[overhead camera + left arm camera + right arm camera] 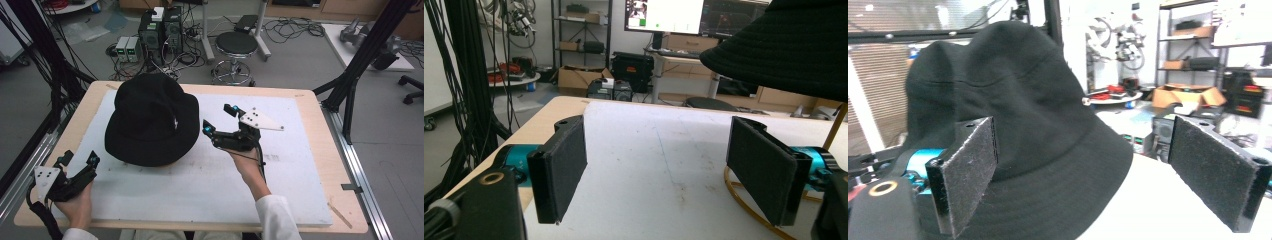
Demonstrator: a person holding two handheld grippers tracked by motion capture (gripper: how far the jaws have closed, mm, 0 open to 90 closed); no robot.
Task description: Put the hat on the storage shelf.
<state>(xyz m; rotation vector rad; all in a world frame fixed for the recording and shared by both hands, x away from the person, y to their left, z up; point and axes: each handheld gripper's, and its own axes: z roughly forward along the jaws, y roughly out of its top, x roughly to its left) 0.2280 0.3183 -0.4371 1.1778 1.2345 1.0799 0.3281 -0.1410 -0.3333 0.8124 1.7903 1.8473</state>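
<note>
The black bucket hat (150,120) hid whatever held it up; in the left gripper view only part of a gold wire ring and stem (744,202) showed under the brim, the rest behind the jaw and cut by the bottom edge. That view's top and right edges cropped the hat. The small pale mark (176,123) on the hat's side was too small to read. The person's forearms ran off the bottom edge.

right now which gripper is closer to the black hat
Right. The right gripper sits open just beside the brim of the black hat on its right side, jaws pointed at it. The left gripper is open too, farther off near the table's front left corner.
</note>
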